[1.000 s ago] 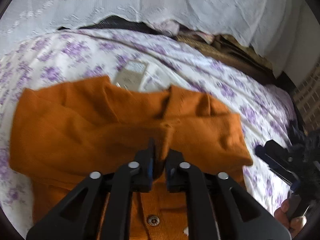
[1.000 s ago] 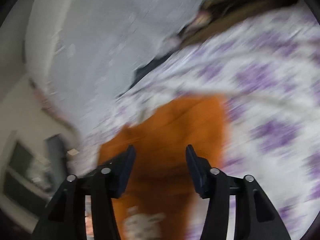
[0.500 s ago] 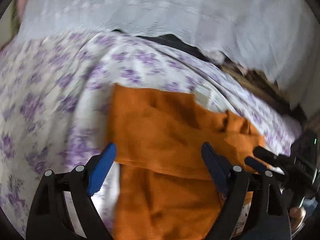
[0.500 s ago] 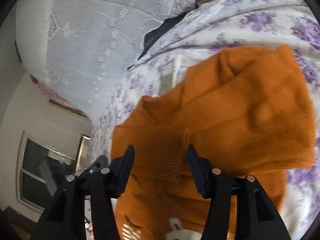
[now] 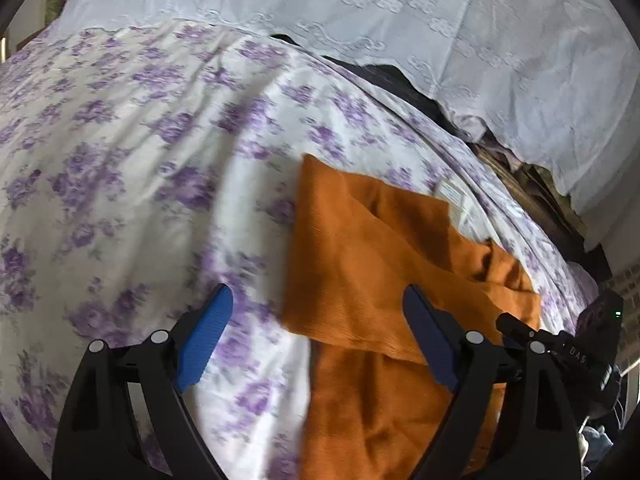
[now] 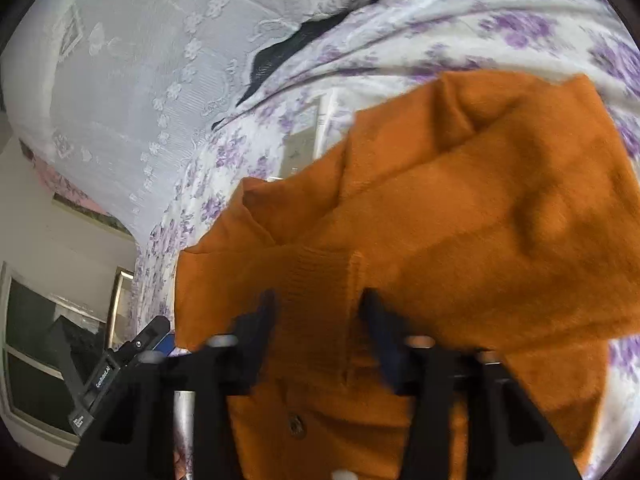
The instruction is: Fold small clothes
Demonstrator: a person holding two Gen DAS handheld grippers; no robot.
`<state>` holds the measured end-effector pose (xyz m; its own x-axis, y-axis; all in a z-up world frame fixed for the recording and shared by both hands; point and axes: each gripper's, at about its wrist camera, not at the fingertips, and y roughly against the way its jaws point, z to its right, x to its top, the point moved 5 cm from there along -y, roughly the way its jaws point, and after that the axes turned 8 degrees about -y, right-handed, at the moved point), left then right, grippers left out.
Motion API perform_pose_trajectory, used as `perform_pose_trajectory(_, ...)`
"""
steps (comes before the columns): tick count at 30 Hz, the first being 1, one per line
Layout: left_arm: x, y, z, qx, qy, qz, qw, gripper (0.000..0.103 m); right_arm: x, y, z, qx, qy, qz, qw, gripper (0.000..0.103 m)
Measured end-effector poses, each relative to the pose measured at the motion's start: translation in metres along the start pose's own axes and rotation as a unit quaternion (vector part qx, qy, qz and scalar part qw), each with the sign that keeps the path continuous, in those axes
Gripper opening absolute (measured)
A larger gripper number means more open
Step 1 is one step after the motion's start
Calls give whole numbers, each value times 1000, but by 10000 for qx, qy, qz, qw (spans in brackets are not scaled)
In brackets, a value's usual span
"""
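Observation:
An orange knit cardigan (image 5: 384, 264) lies on the bed with its sleeves folded across the body; a button (image 6: 296, 424) shows on its front. My left gripper (image 5: 316, 296) hangs open and wide over the cardigan's left edge, one finger above the sheet, and holds nothing. My right gripper (image 6: 318, 300) straddles a ribbed sleeve cuff (image 6: 320, 280). Its blurred jaws are closing with the cuff between them and stand apart. The other gripper shows at the edge of each wrist view.
The bed sheet (image 5: 120, 160) is white with purple flowers. A white lace cover (image 5: 440, 20) drapes behind it, with dark items under its hem. A pale flat packet (image 6: 300, 148) lies on the sheet past the cardigan. A window (image 6: 32, 344) is at far left.
My left gripper let go of the cardigan, opened wide and slid left to its edge. My right gripper came in over the sleeve cuff and its jaws have begun to narrow.

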<state>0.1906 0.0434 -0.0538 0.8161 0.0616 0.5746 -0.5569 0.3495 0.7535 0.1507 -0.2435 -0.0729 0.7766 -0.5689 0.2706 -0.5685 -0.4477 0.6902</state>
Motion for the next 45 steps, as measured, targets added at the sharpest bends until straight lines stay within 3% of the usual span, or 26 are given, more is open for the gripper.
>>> perform_pose_trajectory(1,0,0,-3,46,7,25,10000,84,0,-2,-5,-10,97,-7,10000,5)
perform_pose_trajectory(7,1,-2,-13,160,89,33,9998,84,33,49,-25,-274,721,963,9924,5)
perform_pose_trajectory(10,2,-6,-11,394,-53,1,9992,84,49,60,-5,-442,647,1010,9918,5)
perform_pose_trajectory(15,11,-13,-2,1269,-453,-39,9909,84,52,49,24,-289,429,804,9954,5)
perform_pose_trajectory(20,31,-27,14,2152,-1048,-111,9709,86,51,33,39,-536,474,778,9944,14)
perform_pose_trajectory(24,30,-62,11,3160,-1733,-530,9313,89,56,47,51,-640,279,1108,9914,14)
perform_pose_trajectory(25,28,-66,7,3183,-1751,-571,9299,95,56,53,47,-663,354,1235,9895,14)
perform_pose_trajectory(26,27,-68,2,3166,-1696,-550,9317,99,55,55,42,-639,464,1248,9890,14)
perform_pose_trajectory(29,28,-62,-12,2907,-1323,-545,9460,99,47,47,15,-626,946,1042,9881,14)
perform_pose_trajectory(34,48,-32,3,2365,-1009,-179,9662,97,43,6,2,-1098,1275,592,9840,14)
perform_pose_trajectory(35,55,-32,12,2366,-1111,-92,9652,97,44,-3,5,-1223,1259,502,9832,11)
perform_pose_trajectory(36,62,-38,23,2483,-1359,-97,9590,97,46,-10,6,-1291,1235,444,9829,11)
perform_pose_trajectory(38,70,-69,40,2669,-1880,-475,9440,97,49,-12,7,-1278,1163,435,9840,11)
perform_pose_trajectory(40,69,-97,36,2930,-1925,-816,9330,98,51,-9,9,-1216,1009,377,9867,11)
perform_pose_trajectory(41,68,-107,30,2983,-1849,-928,9318,99,51,-7,8,-1219,995,396,9867,11)
perform_pose_trajectory(45,67,-97,17,2712,-1538,-768,9471,99,32,15,-13,-1259,1543,623,9780,17)
